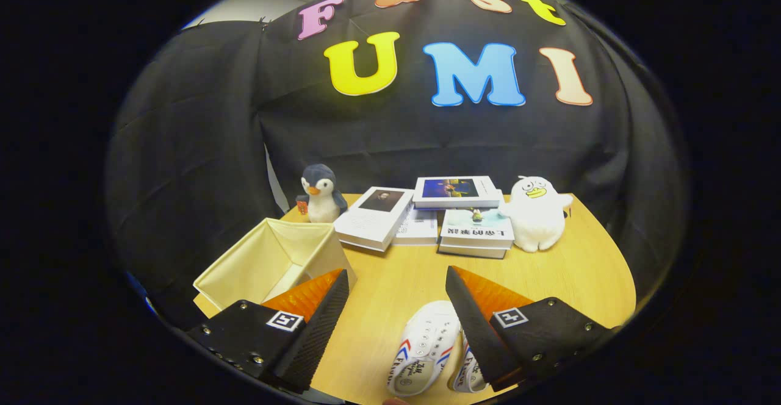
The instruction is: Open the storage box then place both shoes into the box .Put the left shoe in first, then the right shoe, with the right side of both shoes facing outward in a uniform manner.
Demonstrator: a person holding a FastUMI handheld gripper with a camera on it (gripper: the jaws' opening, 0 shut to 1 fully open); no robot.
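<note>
The tongs point(396, 307) hang spread wide above the desk point(396, 271), gripping nothing, with bare wood showing between the two fingers. The storage box point(268, 265), a pale fabric cube, serves as my landmark: it sits at the desk's near left corner, and its top already gapes open, so the opening step looks done. The left finger overlaps the box's near right corner in the view.

To the right of the box, close to the desk's near edge, lie the two shoes point(427, 350), white with red and blue stripes, side by side, toes pointing away toward the back. One shoe lies in the gap between the fingers; the other is partly hidden behind the right finger. Which one is the left shoe I judge to be the one nearer the box, but I would not swear to it.

Behind the box stands a penguin toy point(320, 194), and further right of it a stack of books point(427, 216) and a white duck plush point(537, 213).

What could go wrong: the shoes lie almost touching, so closing on one may drag or pinch the other too. Picking the wrong shoe first breaks the order. The box is soft-walled; a shoe catching its rim could fold it or push it off the corner.
</note>
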